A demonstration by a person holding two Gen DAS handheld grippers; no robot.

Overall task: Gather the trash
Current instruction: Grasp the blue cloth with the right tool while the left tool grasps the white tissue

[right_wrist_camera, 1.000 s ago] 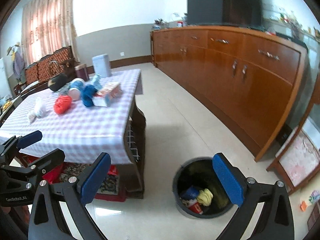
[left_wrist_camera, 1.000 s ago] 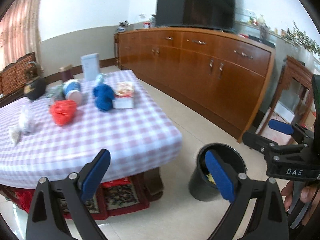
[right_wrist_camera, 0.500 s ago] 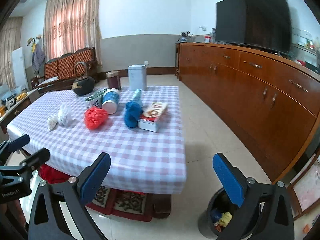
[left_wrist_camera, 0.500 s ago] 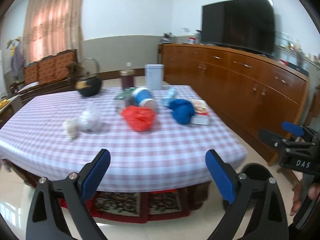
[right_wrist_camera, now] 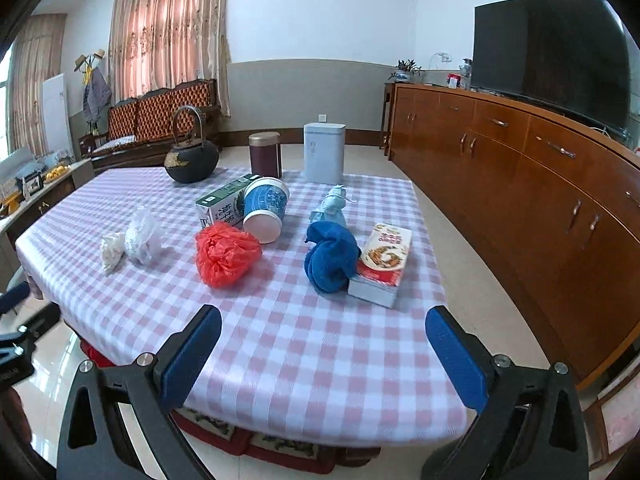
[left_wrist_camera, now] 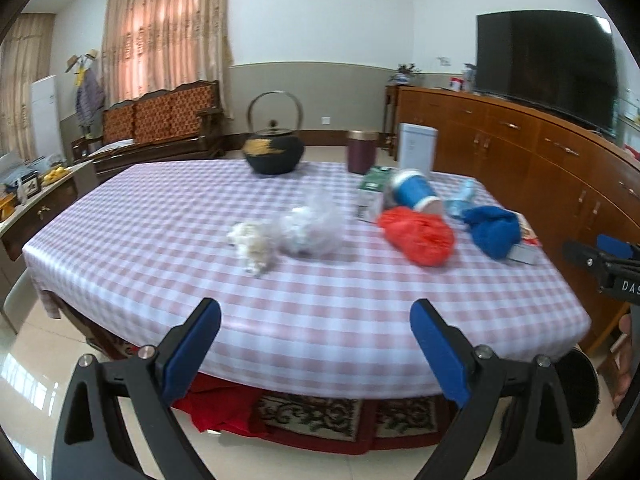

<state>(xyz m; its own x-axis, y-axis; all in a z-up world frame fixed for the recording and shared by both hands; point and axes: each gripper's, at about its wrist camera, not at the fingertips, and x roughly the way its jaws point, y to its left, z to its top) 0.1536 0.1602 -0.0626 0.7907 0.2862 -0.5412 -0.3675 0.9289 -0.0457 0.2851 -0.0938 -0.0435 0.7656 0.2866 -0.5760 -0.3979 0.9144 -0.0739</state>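
Checkered table (right_wrist_camera: 304, 344); both tools gape empty; bin (left_wrist_camera: 582, 388) rim only in left view

White walls (right_wrist_camera: 320, 8) with a grey lower band close the room. Pinkish curtains (right_wrist_camera: 168, 32) glow with daylight at upper left, above a carved wooden bench (right_wrist_camera: 160, 114). A long wooden sideboard (right_wrist_camera: 520, 168) runs along the right, carrying a dark television (right_wrist_camera: 548, 60). The floor (left_wrist_camera: 36, 368) is glossy pale tile. A checked cloth covers the worktop (right_wrist_camera: 300, 344) at centre.
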